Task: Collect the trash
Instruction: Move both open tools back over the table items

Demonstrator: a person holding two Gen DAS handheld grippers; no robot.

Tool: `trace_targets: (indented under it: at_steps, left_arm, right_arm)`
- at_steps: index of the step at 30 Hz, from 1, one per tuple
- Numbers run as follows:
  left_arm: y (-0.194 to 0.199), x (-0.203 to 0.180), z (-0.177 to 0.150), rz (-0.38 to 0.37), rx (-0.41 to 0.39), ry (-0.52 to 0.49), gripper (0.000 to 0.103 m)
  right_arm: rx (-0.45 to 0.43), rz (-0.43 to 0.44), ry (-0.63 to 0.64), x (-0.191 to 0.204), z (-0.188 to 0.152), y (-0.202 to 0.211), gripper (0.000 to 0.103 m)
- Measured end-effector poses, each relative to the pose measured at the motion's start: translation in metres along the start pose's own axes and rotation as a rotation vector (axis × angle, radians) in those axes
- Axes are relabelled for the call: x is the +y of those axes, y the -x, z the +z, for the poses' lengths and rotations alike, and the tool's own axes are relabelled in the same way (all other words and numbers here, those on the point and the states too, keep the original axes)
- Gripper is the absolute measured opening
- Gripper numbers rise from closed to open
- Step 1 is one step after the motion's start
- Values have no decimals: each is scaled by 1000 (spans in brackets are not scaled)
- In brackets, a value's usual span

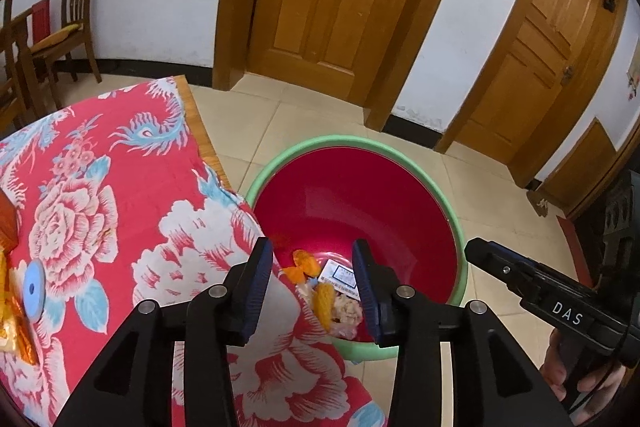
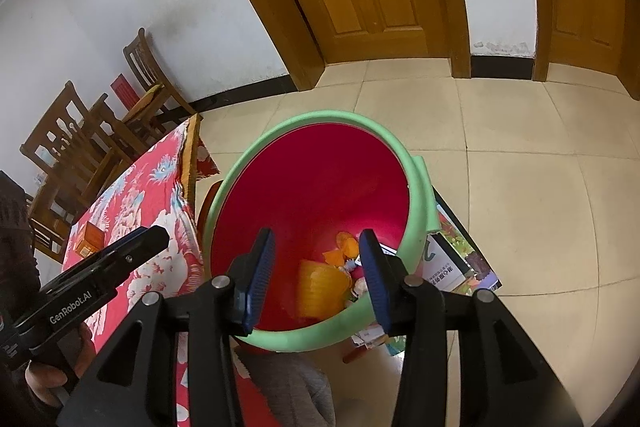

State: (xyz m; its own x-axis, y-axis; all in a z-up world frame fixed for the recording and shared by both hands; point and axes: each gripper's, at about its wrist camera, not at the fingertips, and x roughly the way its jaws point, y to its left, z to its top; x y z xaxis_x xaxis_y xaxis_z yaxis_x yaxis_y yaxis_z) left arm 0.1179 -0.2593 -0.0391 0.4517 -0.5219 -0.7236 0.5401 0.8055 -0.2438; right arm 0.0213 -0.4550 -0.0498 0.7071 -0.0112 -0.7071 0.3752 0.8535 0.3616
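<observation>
A green-rimmed bucket [image 1: 280,163] with a red inside stands on the floor beside the table; it also shows in the right wrist view [image 2: 416,187]. At its bottom lie orange peel [image 1: 304,265], a white and blue carton [image 1: 340,277] and a yellow wrapper [image 2: 320,287]. My left gripper [image 1: 314,291] is open and empty over the table edge and the bucket. My right gripper [image 2: 318,279] is open and empty above the bucket mouth. Each gripper shows at the side of the other's view.
The table has a red floral cloth [image 1: 120,195]. On it lie a blue disc [image 1: 34,289], gold wrappers [image 1: 16,331] and an orange box [image 2: 90,237]. Printed cartons [image 2: 456,259] lie on the floor by the bucket. Wooden chairs [image 1: 76,23] stand by the wall.
</observation>
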Motion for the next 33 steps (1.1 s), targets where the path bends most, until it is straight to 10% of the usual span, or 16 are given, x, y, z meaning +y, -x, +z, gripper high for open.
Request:
trace_targets:
  at_steps: [33]
  left_arm:
    - [112, 155, -33, 283, -117, 282, 50]
  right_arm:
    - [34, 118, 144, 94, -20, 4, 47]
